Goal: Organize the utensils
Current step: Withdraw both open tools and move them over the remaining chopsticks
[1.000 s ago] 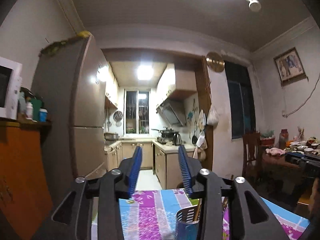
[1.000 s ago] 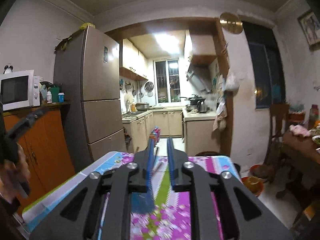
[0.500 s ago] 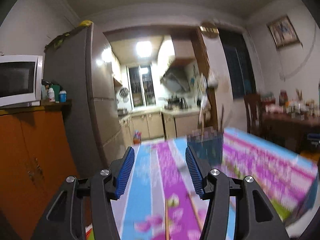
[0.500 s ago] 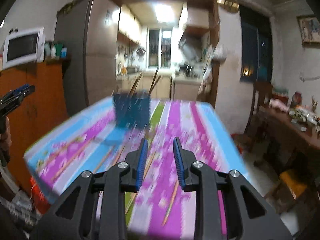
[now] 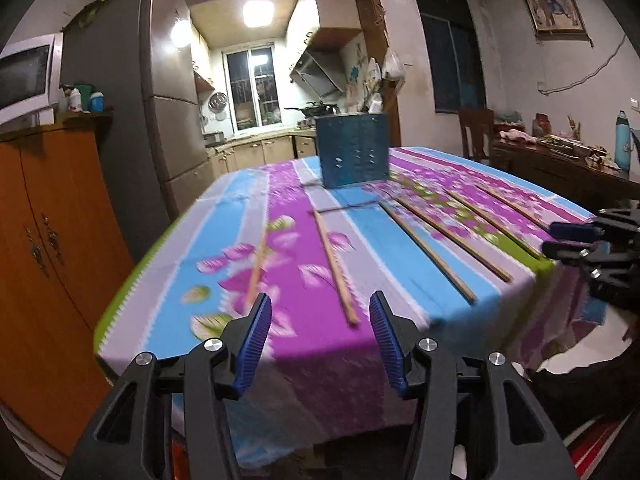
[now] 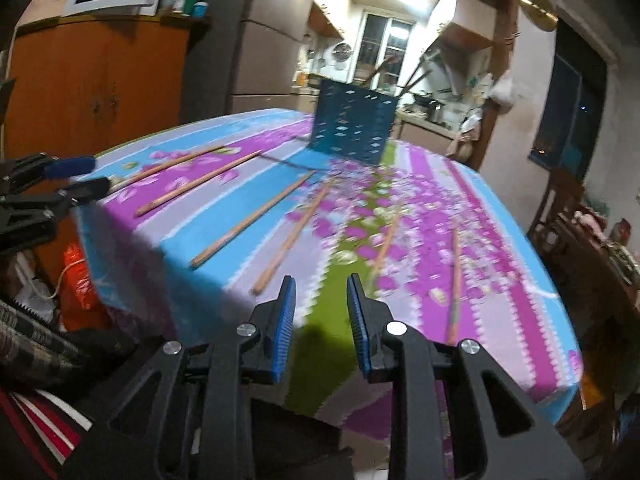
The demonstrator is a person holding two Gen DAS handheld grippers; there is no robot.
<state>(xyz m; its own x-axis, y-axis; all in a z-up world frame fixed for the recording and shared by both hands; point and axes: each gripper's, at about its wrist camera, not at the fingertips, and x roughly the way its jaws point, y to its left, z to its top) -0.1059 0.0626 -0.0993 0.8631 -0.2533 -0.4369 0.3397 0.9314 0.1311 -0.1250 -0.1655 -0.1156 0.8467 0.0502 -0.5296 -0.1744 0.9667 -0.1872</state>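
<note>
**Chopsticks still spread out, both grippers just arriving**

Hardly anything looks sorted yet. Six long wooden chopsticks [image 5: 335, 264] lie loose on the floral striped tablecloth [image 5: 292, 304] covering the desk, fanned out ahead of the jaws, while the blue perforated metal utensil holder [image 5: 354, 151] stands upright far beyond them, toward the back of the desk. From the right side a few sticks can be seen poking out of its top [image 6: 414, 76], so some may already be stowed; how many I cannot tell.

The left gripper [image 5: 320, 320] hovers at the near edge of the desk, its jaws moderately wide with nothing between them; the nearest chopstick ends just ahead of them and slightly toward the right jaw. The right gripper [image 6: 321, 300] hangs at its own stretch of the edge, jaws narrow and empty, a chopstick [image 6: 294, 232] lying just ahead and to the left of them.

A second ago both cameras looked level at the kitchen doorway, with only a strip of cloth below. Now both have dropped and tipped downward, so the desk fills the view. The jaws of both grippers stand a little wider than they did then.
</note>
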